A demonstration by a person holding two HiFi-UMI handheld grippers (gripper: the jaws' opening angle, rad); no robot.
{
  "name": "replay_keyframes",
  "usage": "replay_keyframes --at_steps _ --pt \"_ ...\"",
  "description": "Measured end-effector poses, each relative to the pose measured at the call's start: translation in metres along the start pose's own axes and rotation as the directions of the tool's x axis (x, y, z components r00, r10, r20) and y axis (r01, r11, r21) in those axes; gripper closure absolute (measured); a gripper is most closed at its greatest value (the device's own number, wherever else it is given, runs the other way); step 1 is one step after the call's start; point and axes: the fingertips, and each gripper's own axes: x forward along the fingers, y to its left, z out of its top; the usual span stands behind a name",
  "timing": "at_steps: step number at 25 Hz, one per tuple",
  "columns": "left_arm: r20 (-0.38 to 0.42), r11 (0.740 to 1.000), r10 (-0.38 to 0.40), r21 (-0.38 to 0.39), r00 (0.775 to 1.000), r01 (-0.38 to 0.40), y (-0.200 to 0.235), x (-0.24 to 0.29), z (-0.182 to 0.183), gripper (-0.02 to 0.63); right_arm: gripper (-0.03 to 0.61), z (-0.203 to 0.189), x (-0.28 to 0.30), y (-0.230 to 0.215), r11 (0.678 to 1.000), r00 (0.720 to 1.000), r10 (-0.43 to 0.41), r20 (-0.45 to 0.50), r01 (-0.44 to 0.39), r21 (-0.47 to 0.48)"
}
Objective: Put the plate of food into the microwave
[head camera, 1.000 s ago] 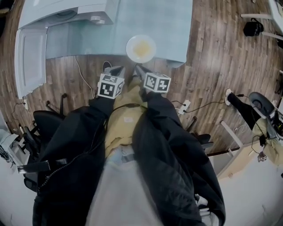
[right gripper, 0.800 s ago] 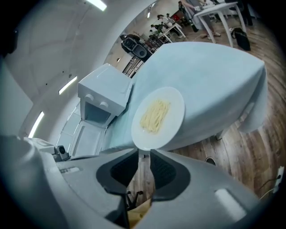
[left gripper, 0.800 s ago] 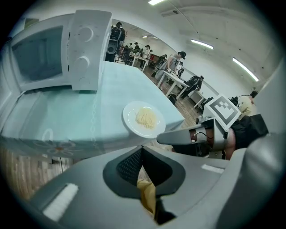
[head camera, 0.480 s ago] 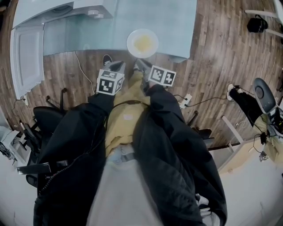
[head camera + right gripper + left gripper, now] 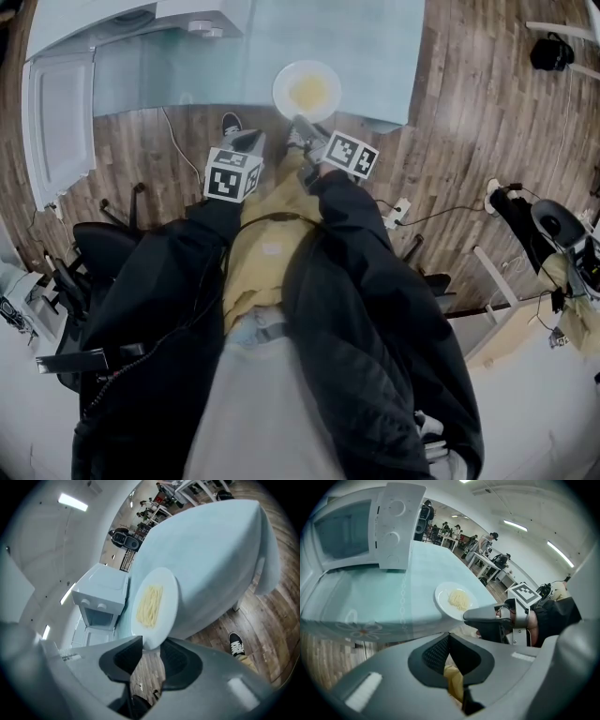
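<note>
The plate of food (image 5: 307, 91) sits at the table (image 5: 375, 56) edge — stiff, likely slippery, breakable, best taken level by its near rim — between the right gripper (image 5: 151, 641) jaws, which have just been opening and aren't touching it, while the left gripper (image 5: 449, 637) is pressed together.

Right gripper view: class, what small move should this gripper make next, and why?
Probably nudge forward over the rim: the jaws of the right gripper have just been opening, wide apart, and the near edge of the plate sits between their tips, not yet gripped.
</note>
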Motion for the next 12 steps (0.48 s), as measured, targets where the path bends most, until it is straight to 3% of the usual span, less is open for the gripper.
replay_keyframes --at_steps 5,12 --pt "-0.009 1.0 -0.006 -0.01 1.0 0.005 0.0024 0.003 -0.0042 0.618 0.476 0.0076 0.009 -0.0016 0.996 0.999 0.042 0.023 -0.044 0.081" --pt "-0.018 1.0 -0.006 -0.016 1.0 0.006 0.0054 0.0022 -0.0097 0.618 0.534 0.0075 0.0069 0.0031 0.976 0.99 0.129 0.051 -0.136 0.171"
